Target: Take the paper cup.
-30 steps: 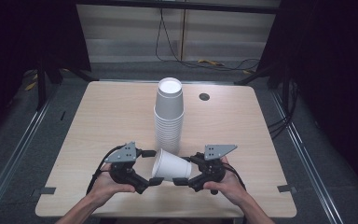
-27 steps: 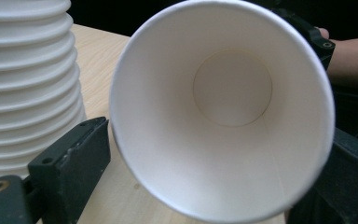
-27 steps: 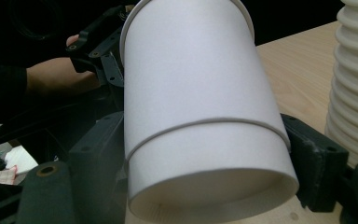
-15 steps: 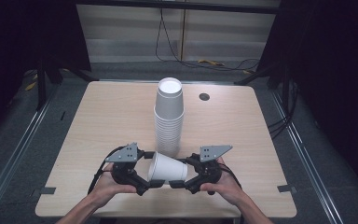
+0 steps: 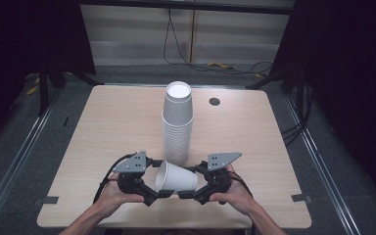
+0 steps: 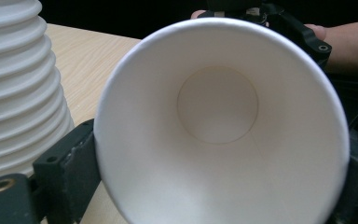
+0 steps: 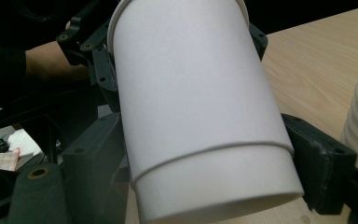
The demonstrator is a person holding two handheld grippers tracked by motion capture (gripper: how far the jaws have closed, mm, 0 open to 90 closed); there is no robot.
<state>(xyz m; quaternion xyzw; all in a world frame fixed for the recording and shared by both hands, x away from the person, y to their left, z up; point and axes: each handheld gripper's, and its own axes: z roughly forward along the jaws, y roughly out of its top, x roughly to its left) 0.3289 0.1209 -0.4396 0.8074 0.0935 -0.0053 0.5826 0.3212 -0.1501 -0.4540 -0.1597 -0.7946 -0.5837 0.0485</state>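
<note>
Cups are the whole business on this table [image 5: 103, 122]. One loose paper cup [image 5: 177, 178] lies on its side, held up off the wood near the front edge, between the two grippers and just in front of the tall stack of cups [image 5: 177, 122]. Its open mouth faces the left gripper [image 5: 157, 192] and its closed base faces the right gripper [image 5: 190, 193]. Looking straight into it in the left gripper view, the paper cup [image 6: 219, 121] is empty: plain white walls, a round bottom and one faint seam line.

Both grippers have hold of it. In the left gripper view the black jaws press against the rim on either side, so that gripper is closed on the mouth end. In the right gripper view the jaws sit against the cup's [image 7: 196, 116] wall near the base, one on each side, pinching it.

The stack stands upright in the middle of the table, every cup turned mouth down and nested over the one below, so only the white base of the topmost shows. The rims crowd too tightly to count exactly; I make out well over a dozen. A small dark round hole [image 5: 214, 102] sits in the tabletop to the right of the stack, apart from it.
</note>
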